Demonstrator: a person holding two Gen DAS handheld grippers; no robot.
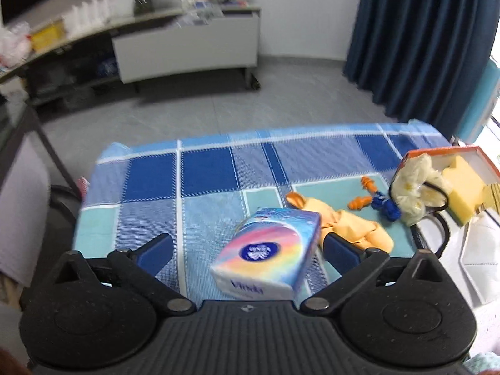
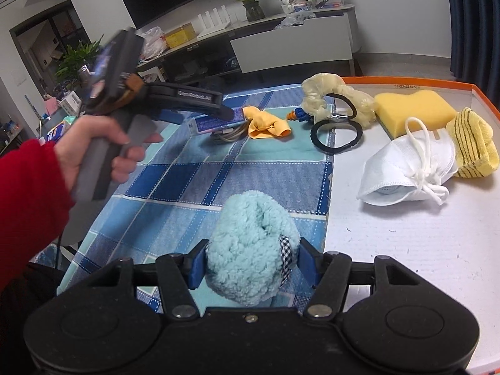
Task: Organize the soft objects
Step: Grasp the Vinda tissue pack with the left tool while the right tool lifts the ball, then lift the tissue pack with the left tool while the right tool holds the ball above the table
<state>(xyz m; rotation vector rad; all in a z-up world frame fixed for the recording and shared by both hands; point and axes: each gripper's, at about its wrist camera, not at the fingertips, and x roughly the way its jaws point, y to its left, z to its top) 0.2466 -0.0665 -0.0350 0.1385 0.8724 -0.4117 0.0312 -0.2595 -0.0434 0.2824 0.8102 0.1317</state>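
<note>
Meanwhile, right gripper (image 2: 250,265) jaws tight around teal plush (image 2: 250,247), left gripper (image 1: 247,250) jaws wide beside tissue pack (image 1: 268,253).

Grey tiled floor (image 1: 203,106), navy curtain (image 1: 418,40), possibly wheeled white sideboard (image 1: 187,53).

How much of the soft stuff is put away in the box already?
About half. Done: the yellow sponge, white mask and striped yellow cloth lie in the orange-rimmed box. In hand: the right hand-held gripper squeezes a fluffy blue ball; the left hand-held gripper is open around the tissue pack. Left: the orange cloth and earplugs.
</note>
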